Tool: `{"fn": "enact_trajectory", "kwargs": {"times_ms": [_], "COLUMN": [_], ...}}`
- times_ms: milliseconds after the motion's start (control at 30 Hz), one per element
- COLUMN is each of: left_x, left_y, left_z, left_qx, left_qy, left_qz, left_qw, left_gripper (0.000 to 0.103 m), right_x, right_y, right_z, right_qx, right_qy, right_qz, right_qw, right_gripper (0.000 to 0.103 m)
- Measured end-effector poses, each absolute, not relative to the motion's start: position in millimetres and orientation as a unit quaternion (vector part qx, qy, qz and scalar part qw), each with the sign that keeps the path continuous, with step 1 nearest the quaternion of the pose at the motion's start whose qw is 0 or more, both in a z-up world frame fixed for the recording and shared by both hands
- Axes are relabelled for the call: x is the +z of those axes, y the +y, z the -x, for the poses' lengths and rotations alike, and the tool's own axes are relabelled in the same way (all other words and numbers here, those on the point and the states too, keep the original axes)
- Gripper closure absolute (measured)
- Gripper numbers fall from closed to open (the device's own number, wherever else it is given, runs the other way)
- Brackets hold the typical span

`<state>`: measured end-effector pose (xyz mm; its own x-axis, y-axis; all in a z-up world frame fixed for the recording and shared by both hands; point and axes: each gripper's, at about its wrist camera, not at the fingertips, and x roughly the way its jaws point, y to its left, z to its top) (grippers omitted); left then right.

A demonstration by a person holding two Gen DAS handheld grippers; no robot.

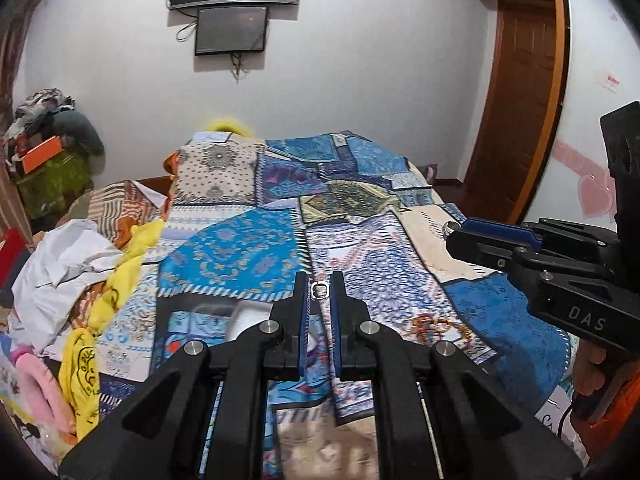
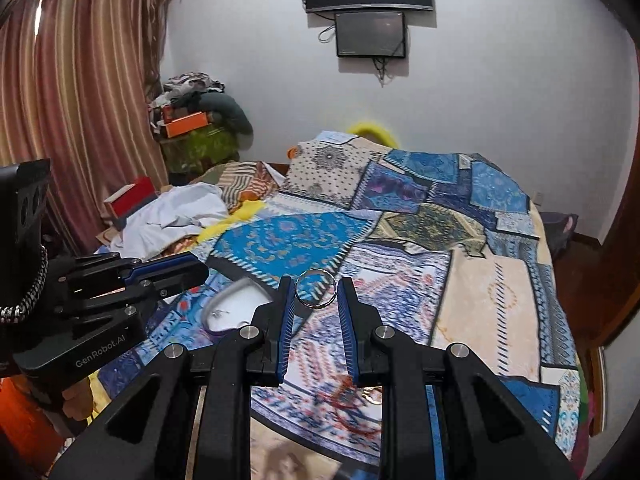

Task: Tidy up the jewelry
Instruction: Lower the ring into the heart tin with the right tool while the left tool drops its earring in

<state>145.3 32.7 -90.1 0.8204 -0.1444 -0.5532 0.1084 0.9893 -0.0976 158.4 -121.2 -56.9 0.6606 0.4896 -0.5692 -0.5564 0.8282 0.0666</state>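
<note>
Over the patchwork bedspread (image 1: 248, 248) both grippers hang in the air, each pinching one piece of jewelry, so here's how I'd expect the stuff to handle. Biggest first: a white tray (image 2: 236, 304) with a purple rim sits on the bed down to the left, probably where things go, and something tiny and silvery already lies in it, can't tell what. Then a beaded bracelet (image 1: 434, 330) in reds and oranges lies loose on the cloth near the right gripper; it looks floppy, so I'd grab it across the strand. The right gripper (image 2: 316, 292) is clamped on a silver ring (image 2: 315, 289) by its outer edges, hoop facing the camera. Smooth hard metal on a thin contact line, super light, so I reckon it could twist or pop out if the squeeze eases. The left gripper (image 1: 319, 291) is nearly closed on a small squarish silver ring (image 1: 319, 290) right at the fingertips. That one's even tinier, rigid, easy to lose in the fabric if dropped.
</note>
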Motion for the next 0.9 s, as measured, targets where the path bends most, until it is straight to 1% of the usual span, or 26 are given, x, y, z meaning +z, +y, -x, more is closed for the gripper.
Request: {"fn": "enact_trajectory", "kwargs": {"times_ms": [233,400,667,900], "left_x": [-106,-129,-162,-182], "left_y": [63,78,85,85], "left_z": [-145,-151,-162,-172], "left_qx": [-0.046,-0.043,-0.056,-0.08], "left_qy": [0.303,0.326,0.357,0.375], "left_qz": [0.045,0.06,0.069,0.077], "left_qw": [0.951,0.943,0.93,0.921], "left_gripper": [0.095,0.095,0.095,0.095], "right_x": [-64,-79,-104,-122], "right_y": [-92,-71,-41,-21], "right_z": [-163,-174,-187,-199], "right_qx": [0.309,0.321,0.332,0.34], "right_qy": [0.303,0.327,0.361,0.387], "right_qz": [0.062,0.059,0.07,0.078], "right_qw": [0.9,0.887,0.868,0.854], "right_gripper": [0.083,0.083,0.083,0.083]}}
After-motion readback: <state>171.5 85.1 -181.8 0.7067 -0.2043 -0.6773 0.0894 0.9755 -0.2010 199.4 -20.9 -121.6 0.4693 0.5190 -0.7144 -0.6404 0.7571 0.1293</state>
